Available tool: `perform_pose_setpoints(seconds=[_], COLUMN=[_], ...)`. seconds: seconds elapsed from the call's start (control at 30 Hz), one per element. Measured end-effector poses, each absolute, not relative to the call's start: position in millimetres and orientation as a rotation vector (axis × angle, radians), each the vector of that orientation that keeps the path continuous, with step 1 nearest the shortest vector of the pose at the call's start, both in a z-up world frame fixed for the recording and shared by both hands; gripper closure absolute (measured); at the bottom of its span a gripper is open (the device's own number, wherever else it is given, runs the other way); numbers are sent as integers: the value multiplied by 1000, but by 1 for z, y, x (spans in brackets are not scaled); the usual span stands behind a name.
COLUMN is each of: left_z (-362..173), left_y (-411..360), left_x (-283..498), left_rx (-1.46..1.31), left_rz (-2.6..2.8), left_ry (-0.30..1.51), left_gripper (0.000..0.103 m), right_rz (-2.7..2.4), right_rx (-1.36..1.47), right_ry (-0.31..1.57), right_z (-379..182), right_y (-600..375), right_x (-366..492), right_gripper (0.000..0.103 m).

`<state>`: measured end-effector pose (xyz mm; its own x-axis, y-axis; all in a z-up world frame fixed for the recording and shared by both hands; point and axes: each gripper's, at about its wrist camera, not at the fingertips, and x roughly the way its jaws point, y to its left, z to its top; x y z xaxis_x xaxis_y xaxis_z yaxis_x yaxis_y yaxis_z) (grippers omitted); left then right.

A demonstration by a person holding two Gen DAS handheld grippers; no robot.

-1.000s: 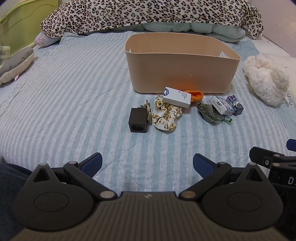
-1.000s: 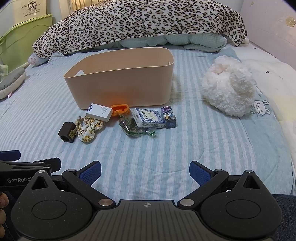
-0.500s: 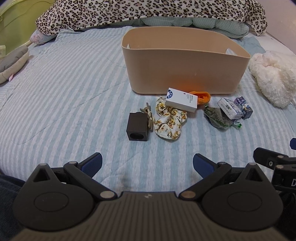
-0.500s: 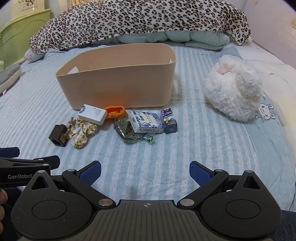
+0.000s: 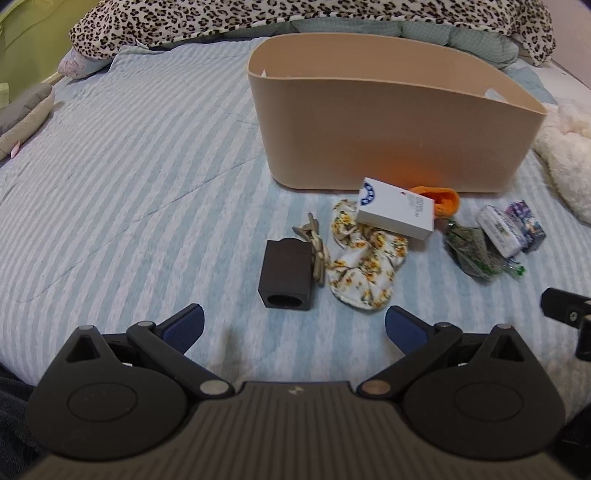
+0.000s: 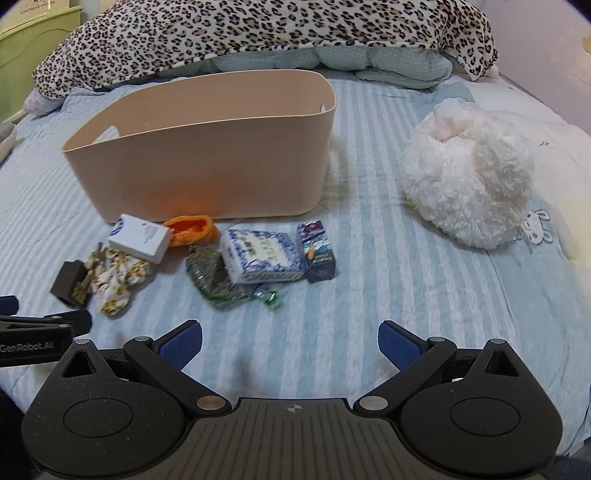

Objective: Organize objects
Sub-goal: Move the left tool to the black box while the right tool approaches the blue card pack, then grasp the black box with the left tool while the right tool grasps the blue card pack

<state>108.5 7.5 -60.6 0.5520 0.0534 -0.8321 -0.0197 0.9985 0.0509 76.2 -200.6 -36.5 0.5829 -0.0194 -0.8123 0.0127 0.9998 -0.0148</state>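
A tan bin (image 5: 388,122) (image 6: 207,162) stands on the striped bed. In front of it lie small items: a black block (image 5: 286,275) (image 6: 68,282), a floral cloth (image 5: 364,266) (image 6: 118,280), a white box (image 5: 397,208) (image 6: 140,238), an orange item (image 5: 441,197) (image 6: 192,229), a green packet (image 5: 471,249) (image 6: 214,278), a blue-white pack (image 5: 500,230) (image 6: 264,254) and a purple box (image 5: 526,225) (image 6: 319,249). My left gripper (image 5: 293,326) is open and empty just short of the black block. My right gripper (image 6: 290,341) is open and empty, near the green packet.
A white plush toy (image 6: 469,184) lies right of the bin. A leopard-print blanket (image 6: 258,33) is heaped behind it. A grey cushion (image 5: 22,118) sits at the far left. My left gripper's side (image 6: 40,334) shows at the right wrist view's left edge.
Both grippers have moved forward toward the items, which now look larger and closer. Both stay open and empty.
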Motion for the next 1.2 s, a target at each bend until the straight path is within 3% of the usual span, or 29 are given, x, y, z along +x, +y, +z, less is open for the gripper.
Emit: perform_pose_setpoints(seconds=[0.67,0.9,1.1,1.17,1.2], left_z=[-96,-102,-102,-100,-98], left_y=[50,52,55,53,52], left_x=[143,148,152,152,151], left_rx=[13,20,3,20,24], left_rz=[98,77,48,29,25], left_ry=[1059,1048,1037,1021,1014], left_gripper=[0,0,1,10,14], right_rz=[-123,-108,-80,-74,-68], right_rx=[-80,-107,-61,-46,-43], right_ry=[1019,1042,1015,1006,995], right_z=[-73,-85,-91,-92,-91], right_y=[-230,-228,-229,-230,-230], right_x=[133,147,155,158,158], right_gripper=[6,19,24,29,37])
